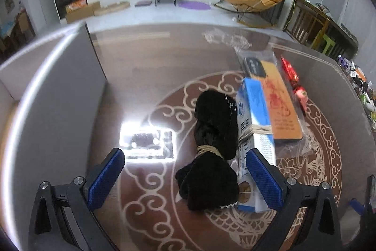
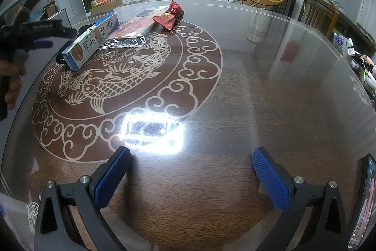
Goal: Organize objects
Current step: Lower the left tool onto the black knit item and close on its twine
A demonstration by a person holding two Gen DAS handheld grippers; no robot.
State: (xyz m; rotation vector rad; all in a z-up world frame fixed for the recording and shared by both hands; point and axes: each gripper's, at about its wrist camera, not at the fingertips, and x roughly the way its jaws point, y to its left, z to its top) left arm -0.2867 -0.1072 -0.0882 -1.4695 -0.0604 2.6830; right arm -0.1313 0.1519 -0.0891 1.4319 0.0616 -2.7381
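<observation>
A black cloth bundle (image 1: 211,145) tied in the middle with a tan band lies on the glass-topped table (image 1: 152,77). My left gripper (image 1: 185,178) is open, its blue pads on either side of the bundle's near end, not touching it. A blue-and-white box (image 1: 255,133) lies right of the bundle; it also shows in the right wrist view (image 2: 91,41). An orange packet in clear plastic (image 1: 279,100) and a red pouch (image 1: 293,84) lie beyond. My right gripper (image 2: 191,175) is open and empty over bare table.
A grey open-topped bin (image 1: 54,91) stands at the table's left. A phone (image 2: 365,204) stands at the right edge. Clutter (image 2: 352,55) lines the far right rim. The left hand and its gripper body (image 2: 21,39) show at the left of the right wrist view.
</observation>
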